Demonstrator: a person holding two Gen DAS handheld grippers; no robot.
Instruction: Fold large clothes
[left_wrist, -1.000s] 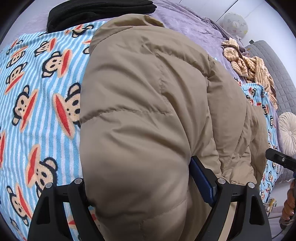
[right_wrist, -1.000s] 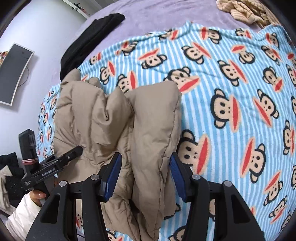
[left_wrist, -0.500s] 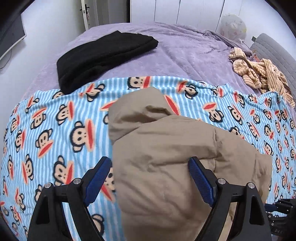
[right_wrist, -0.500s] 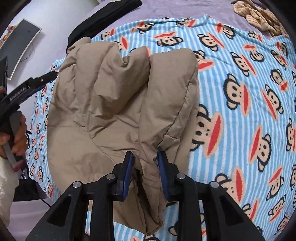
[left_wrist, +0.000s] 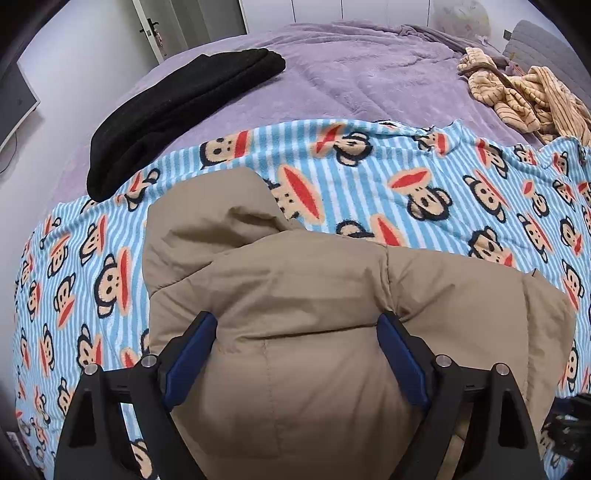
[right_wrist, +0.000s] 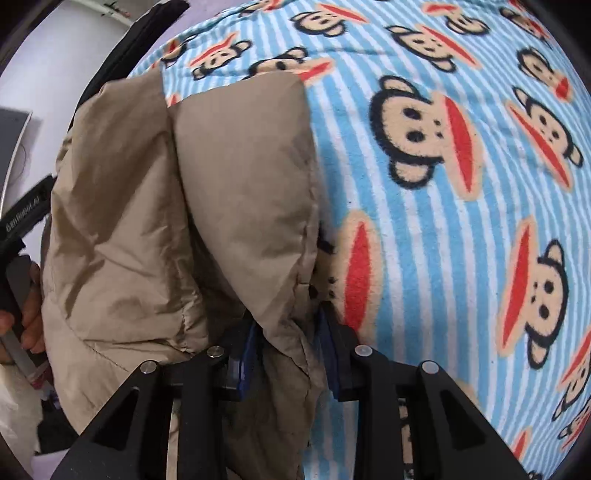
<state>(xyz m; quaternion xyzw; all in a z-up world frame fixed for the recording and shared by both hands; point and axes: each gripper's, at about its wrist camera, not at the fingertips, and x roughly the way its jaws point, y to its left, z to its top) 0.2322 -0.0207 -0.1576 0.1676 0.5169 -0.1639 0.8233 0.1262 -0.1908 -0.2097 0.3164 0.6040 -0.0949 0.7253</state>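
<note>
my right gripper (right_wrist: 286, 345) now pinches the tan jacket (left_wrist: 314, 332) fold, lower than before; left gripper (left_wrist: 297, 332) spread wide astride it. monkey blanket (left_wrist: 443, 177) bare far right.

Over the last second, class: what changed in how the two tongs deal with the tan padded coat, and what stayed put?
The right tongs closed from wide open onto a fold of the tan padded coat and sank toward the monkey-print blanket. The left tongs drew back, jaws wide, bulk between them. The black garment and striped clothes stayed where they were.
</note>
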